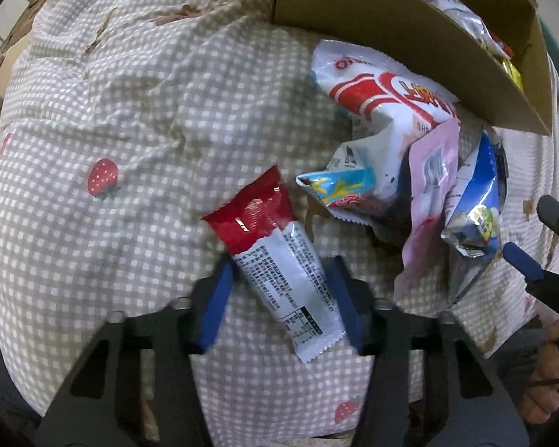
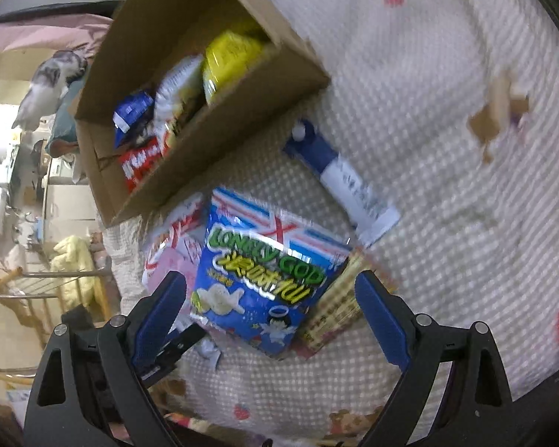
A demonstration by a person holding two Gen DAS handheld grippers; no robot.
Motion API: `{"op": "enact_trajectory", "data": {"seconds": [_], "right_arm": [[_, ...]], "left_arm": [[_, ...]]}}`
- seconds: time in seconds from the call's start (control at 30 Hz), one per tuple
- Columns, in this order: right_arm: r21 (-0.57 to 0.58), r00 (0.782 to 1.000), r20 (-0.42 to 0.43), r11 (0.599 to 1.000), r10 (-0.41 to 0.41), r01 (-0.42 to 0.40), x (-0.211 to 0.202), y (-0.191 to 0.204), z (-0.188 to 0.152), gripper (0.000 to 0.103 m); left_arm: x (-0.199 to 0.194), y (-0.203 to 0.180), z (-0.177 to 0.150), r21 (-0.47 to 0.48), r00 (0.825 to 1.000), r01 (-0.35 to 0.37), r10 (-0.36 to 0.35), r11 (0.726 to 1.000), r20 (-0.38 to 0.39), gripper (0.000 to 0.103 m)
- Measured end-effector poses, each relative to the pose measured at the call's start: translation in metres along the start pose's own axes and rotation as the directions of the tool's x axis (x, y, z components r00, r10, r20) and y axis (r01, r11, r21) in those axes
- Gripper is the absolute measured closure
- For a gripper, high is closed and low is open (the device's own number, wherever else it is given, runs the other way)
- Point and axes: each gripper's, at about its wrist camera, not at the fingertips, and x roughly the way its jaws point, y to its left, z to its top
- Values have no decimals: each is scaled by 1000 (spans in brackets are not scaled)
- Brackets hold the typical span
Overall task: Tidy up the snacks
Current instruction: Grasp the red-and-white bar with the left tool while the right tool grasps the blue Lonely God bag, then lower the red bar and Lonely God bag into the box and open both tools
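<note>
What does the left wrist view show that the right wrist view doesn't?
Only the left wrist view: the left gripper closed around a red and white snack bar lying on the checked quilt, plus a light blue packet.

Only the right wrist view: the open right gripper straddling the blue Lonely God bag, a blue and white bar beside it, and a yellow bag inside the box.

Both: the cardboard box, the quilt, and the pile of loose snacks next to the box.
</note>
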Motion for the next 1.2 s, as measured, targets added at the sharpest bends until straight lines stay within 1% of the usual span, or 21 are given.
{"op": "enact_trajectory", "data": {"seconds": [0.07, 0.13, 0.17, 0.27, 0.43, 0.57, 0.6, 0.63, 0.67, 0.7, 0.77, 0.83, 0.93, 1.07, 1.2], "right_arm": [[16, 999, -36, 1000, 22, -22, 12, 3, -1, 8], [20, 997, -67, 999, 44, -43, 22, 7, 0, 6], [15, 996, -75, 999, 43, -42, 28, 10, -1, 5], [-9, 997, -77, 1000, -2, 1, 40, 19, 1, 4], [-35, 995, -71, 997, -70, 68, 56, 27, 2, 4], [-135, 988, -59, 982, -140, 131, 65, 41, -4, 4], [-156, 987, -54, 978, -149, 139, 65, 44, -6, 6], [-173, 987, -45, 974, -156, 146, 63, 46, -8, 15], [-184, 987, -31, 971, -158, 150, 60, 47, -9, 19], [-185, 988, -19, 971, -156, 150, 57, 47, -11, 24], [-202, 989, 3, 968, -149, 146, 49, 49, -15, 25], [-226, 990, 27, 964, -138, 141, 40, 51, -21, 27], [-250, 992, 68, 961, -105, 119, 24, 57, -26, 27], [-280, 994, 108, 959, -25, 54, 5, 63, -29, 27], [-313, 991, 132, 949, 15, 27, -8, 66, -31, 27]], "left_arm": [[0, -6, -1, 27, 1000, -9, 9, 1000, 3, 73], [0, -9, -1, 37, 1000, -11, 11, 999, 3, 75], [-2, -9, -1, 36, 1000, -9, 9, 999, 5, 76], [-16, -6, 8, 25, 999, -4, 3, 1000, 34, 77], [-34, -4, 11, 15, 994, -32, 30, 999, 108, 77], [-39, -2, 13, 2, 991, -38, 38, 999, 127, 77], [-40, -1, 15, 1, 991, -38, 38, 999, 131, 77], [-41, -2, 16, 1, 990, -42, 42, 999, 137, 77], [-43, 1, 15, 7, 988, -51, 50, 999, 148, 77], [-44, 1, 16, 10, 986, -59, 57, 998, 155, 77], [-47, -1, 17, 24, 985, -62, 58, 998, 163, 77], [-44, 5, 15, 30, 982, -64, 58, 997, 180, 77], [-49, 7, 15, 34, 978, -68, 60, 997, 200, 77], [-53, 9, 12, 21, 973, -75, 68, 997, 219, 77], [-60, 17, 11, 7, 967, -84, 80, 996, 241, 77]]}}
